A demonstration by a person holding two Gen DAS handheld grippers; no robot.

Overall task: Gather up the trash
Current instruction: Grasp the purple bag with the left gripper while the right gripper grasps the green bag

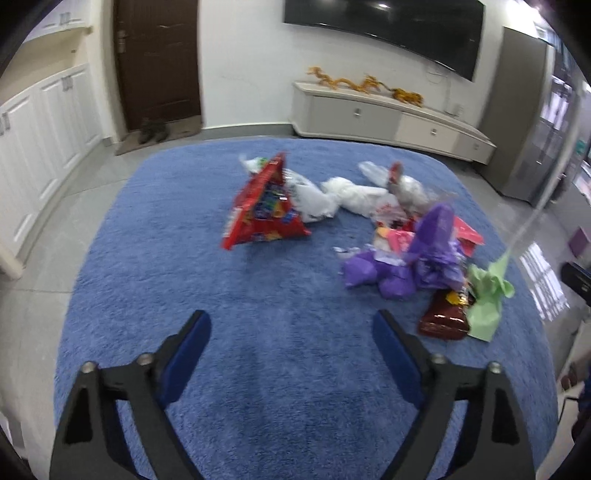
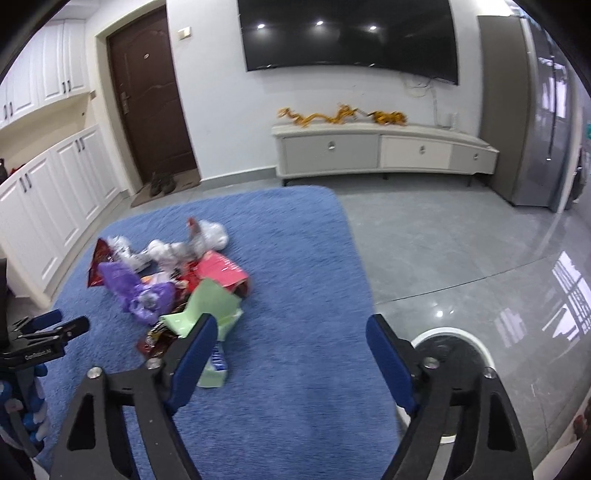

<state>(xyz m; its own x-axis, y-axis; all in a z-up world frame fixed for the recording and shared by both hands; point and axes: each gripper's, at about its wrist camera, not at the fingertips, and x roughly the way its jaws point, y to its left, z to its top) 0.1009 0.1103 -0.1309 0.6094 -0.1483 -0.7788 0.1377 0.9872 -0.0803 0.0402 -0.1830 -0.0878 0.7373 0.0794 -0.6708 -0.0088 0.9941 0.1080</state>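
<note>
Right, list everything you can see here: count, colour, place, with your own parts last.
Shaggy rug: one, blue, on the grey tile floor.
Red foil snack bag: one, red, mid-rug, tilted up.
Crumpled white plastic bags: several, white, behind the red bag.
Purple crinkled wrappers: a heap, purple, right side of the rug.
Pale green paper packet: one, green, near edge of the heap.
Round bin: one, white rim, dark inside, on the tiles beside the rug.
Wall television: one, black, above a low cream cabinet.
Brown door: one, left of the television.
Left tool: one, black with blue pads, open, empty.
Right tool: one, same, open, empty.
</note>
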